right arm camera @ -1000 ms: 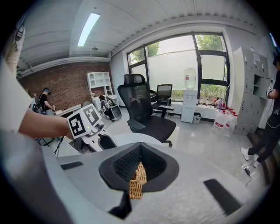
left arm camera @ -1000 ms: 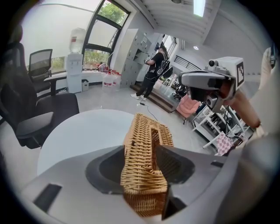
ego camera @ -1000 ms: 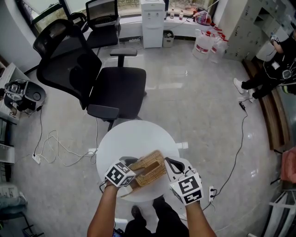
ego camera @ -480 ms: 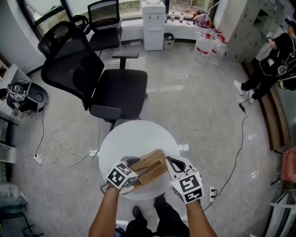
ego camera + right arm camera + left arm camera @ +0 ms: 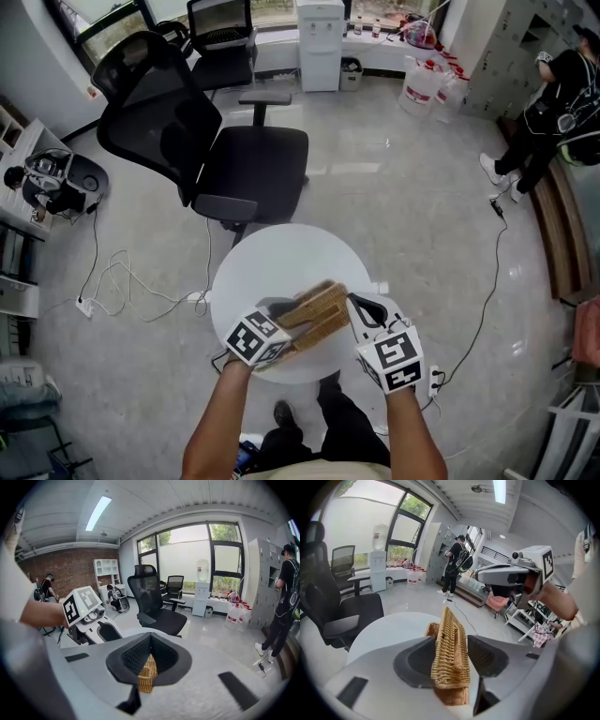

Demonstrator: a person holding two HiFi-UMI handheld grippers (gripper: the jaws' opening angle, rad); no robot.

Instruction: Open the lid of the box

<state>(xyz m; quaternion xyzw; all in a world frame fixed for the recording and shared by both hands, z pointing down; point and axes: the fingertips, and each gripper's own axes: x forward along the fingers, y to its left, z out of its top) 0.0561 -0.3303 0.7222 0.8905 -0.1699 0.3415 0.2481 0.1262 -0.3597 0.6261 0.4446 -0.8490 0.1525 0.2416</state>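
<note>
Now the lid point(image 5: 449, 651) is tilted higher than before — clamped in the left gripper point(image 5: 451, 660) — the box point(image 5: 148, 673) seemingly pinched by the right gripper point(image 5: 149, 663); opening nearly done.

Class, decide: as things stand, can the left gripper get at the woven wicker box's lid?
Very likely yes: the tan woven wicker lid sits raised, clamped between the fingers of the left gripper, with nothing blocking. The right gripper pinches the wicker box at one end.

Tan wicker box point(image 5: 322, 330) near edge of round white table point(image 5: 272, 267). Lid point(image 5: 449, 667) stands up on edge (woven handle strip on one face), clamped in left gripper point(image 5: 451, 641); box corner in right gripper point(image 5: 150, 652).
</note>
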